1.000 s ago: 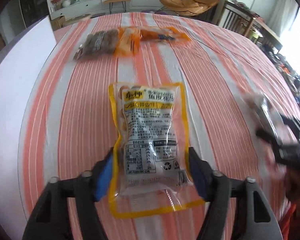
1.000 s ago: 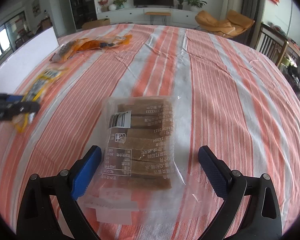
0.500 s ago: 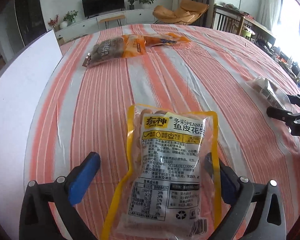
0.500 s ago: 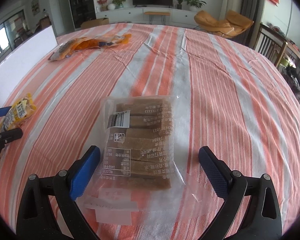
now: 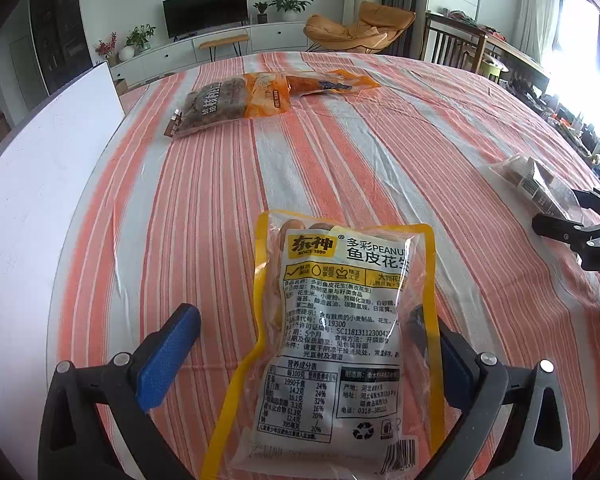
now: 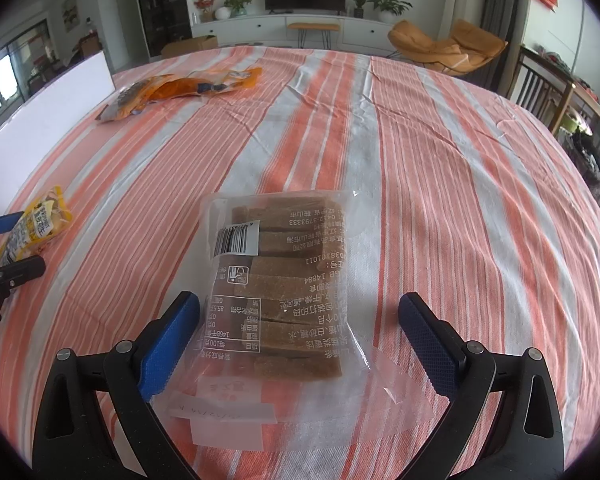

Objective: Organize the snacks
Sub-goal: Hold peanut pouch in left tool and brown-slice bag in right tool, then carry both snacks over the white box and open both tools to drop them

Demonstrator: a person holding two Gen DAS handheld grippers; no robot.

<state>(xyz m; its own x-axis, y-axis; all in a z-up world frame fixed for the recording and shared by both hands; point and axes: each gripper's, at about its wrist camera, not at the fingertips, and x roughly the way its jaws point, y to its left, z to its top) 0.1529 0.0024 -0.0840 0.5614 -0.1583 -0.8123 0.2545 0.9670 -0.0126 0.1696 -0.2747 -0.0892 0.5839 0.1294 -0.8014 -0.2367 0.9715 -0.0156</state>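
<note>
From the left wrist view, the left gripper [image 5: 300, 344] stands wide open over the striped tablecloth [image 5: 340, 152], and the yellow-edged peanut packet [image 5: 336, 340] lies flat between its fingers. The left pad is clear of the packet; the packet's right edge overlaps the right pad, so I cannot tell whether they touch, but nothing is being squeezed. Far up the table two more snacks lie together — a dark nut packet [image 5: 220, 104] and an orange packet [image 5: 332, 82] whose ends touch. A white board [image 5: 60, 168] stands along the left side. At the right edge the right gripper [image 5: 580, 220] shows beside a clear bag.

From the right wrist view, the right gripper [image 6: 300, 328] is also spread open, with the clear bag of brown bars [image 6: 284, 280] lying on the cloth between its fingers, printing face down. Neither pad presses on it. The peanut packet [image 6: 36, 224] sits well off to the left, at the tips of the left gripper [image 6: 8, 248].

My reading is that both snacks sit loose on the table, neither held. The two packets at the far end look like the gathering spot — that is a guess. If so, the next move calls for one gripper to close across its packet's width, lift it cleanly and carry it up beside that pair. The bag's slack film could slip.
</note>
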